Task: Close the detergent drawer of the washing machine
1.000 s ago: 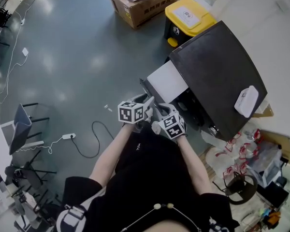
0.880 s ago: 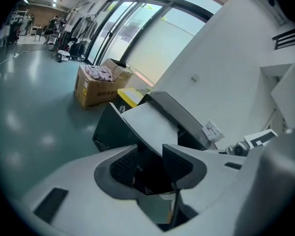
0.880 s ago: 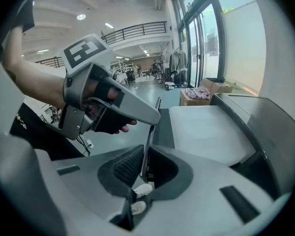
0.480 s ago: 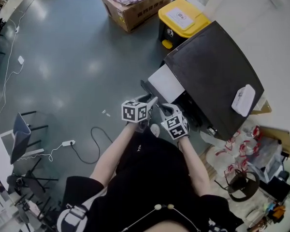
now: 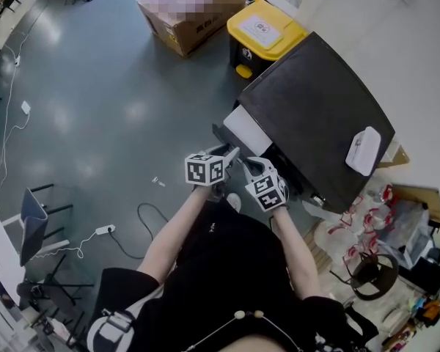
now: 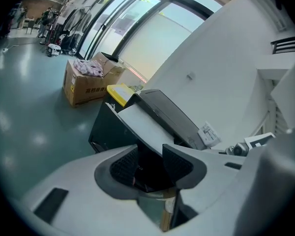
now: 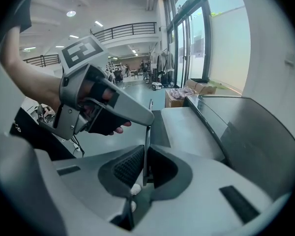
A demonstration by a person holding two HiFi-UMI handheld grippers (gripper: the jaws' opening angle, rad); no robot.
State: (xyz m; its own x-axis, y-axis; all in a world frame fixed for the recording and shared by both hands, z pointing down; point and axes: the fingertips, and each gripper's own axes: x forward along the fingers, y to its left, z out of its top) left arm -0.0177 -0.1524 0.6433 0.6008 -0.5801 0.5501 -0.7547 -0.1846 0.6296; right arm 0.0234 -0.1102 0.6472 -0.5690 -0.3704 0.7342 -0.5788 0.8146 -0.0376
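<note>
The black-topped washing machine point(image 5: 315, 116) has its detergent drawer point(image 5: 246, 129) part way out, showing a pale top and a dark front panel point(image 5: 221, 139). Both grippers meet at that panel's near end. My right gripper point(image 5: 243, 166) is shut on the thin panel edge point(image 7: 146, 132), which stands upright between its pads point(image 7: 130, 166). My left gripper point(image 5: 232, 152) comes in from the front. The drawer's dark lower corner point(image 6: 147, 166) fills the gap between its half-spread jaws, and the pale drawer top point(image 6: 147, 127) runs away above them. In the right gripper view, the left gripper's finger point(image 7: 123, 109) ends at the panel's top edge.
A white flat object point(image 5: 363, 150) lies on the machine top. A yellow-lidded bin point(image 5: 264, 31) and a cardboard box point(image 5: 183, 20) stand beyond the machine. A cable and power strip point(image 5: 103, 229) trail on the grey floor at left. Bags and clutter point(image 5: 374, 233) crowd the right side.
The drawer has slid further into the machine, so less of its pale top shows. Both grippers have moved with it toward the machine, keeping their hold.
</note>
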